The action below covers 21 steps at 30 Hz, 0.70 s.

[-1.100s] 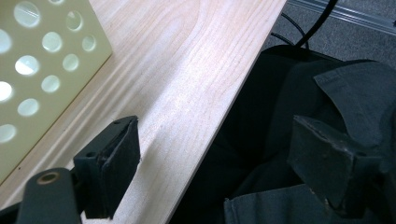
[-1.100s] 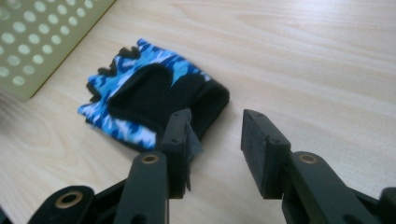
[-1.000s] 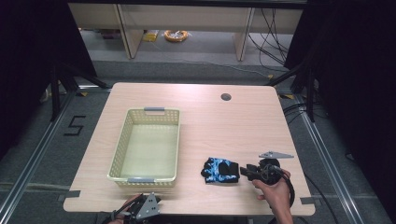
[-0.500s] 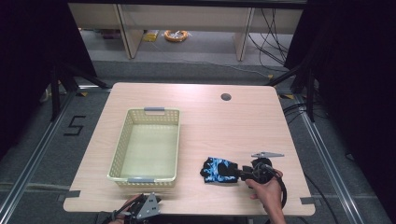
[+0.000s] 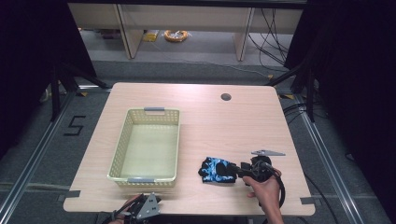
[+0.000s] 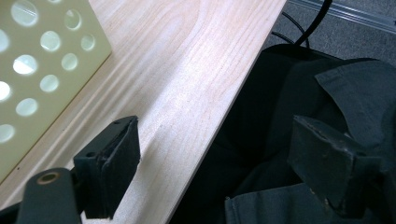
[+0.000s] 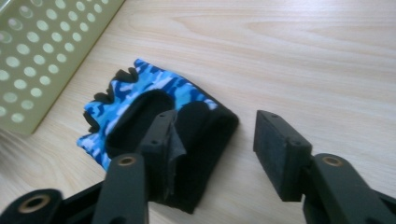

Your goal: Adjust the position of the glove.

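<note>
1. We are holding the right gripper (image 7: pixel 212 154) at the glove's (image 7: pixel 154 121) black cuff; its jaws have just been opening, gripping nothing.
2. The glove is lying flat on the table (image 5: pixel 210 121), just beside the basket (image 5: pixel 149 142).
3. We are keeping the left gripper (image 6: pixel 219 172) open and empty at the table's near edge.

Right tool (image 5: pixel 236 170) lies low and level, held from behind by the right hand (image 5: pixel 264 186), its jaws parted (having just been opening). Left tool (image 6: pixel 224 158) rests with jaws wide apart.
</note>
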### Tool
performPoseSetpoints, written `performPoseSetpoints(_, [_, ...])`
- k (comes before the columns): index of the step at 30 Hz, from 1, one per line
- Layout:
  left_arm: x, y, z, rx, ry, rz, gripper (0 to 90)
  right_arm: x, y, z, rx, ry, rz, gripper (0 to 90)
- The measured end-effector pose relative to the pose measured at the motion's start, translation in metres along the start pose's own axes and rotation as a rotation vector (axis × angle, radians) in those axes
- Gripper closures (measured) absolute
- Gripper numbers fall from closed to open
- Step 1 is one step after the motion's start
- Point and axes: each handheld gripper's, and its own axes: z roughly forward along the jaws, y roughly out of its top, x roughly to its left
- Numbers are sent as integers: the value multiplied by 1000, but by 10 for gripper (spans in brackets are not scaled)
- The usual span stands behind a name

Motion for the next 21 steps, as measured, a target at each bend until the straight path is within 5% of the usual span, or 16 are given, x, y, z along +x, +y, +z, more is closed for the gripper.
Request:
performPoseSetpoints(4, [-1, 0, -2, -9, 10, -3, 166, 4, -1, 5, 40, -14, 68, 405])
performPoseSetpoints(6, [0, 0, -1, 0, 13, -1, 166, 4, -1, 9, 29, -15, 49, 390])
performPoseSetpoints(9, [-2, 0, -1, -19, 2, -13, 166, 11, -1, 10, 74, -21, 123, 366])
performPoseSetpoints(10, [-1, 0, -1, -18, 3, -5, 166, 9, -1, 12, 73, -44, 87, 360])
performPoseSetpoints(12, [0, 0, -2, -15, 8, 8, 166, 6, -3, 19, 58, 40, 62, 373])
performPoseSetpoints(13, [-1, 0, -1, -15, 7, -1, 166, 9, -4, 21, 82, 20, 77, 394])
performPoseSetpoints(15, [-1, 0, -2, -6, 8, 1, 166, 11, -4, 23, 79, -30, 20, 436])
performPoseSetpoints(19, [-1, 0, -1, -5, -6, -2, 166, 16, -6, 25, 86, -18, -37, 544])
performPoseSetpoints(21, [-1, 0, -1, -2, -2, 3, 166, 16, -7, 25, 86, -2, -10, 603])
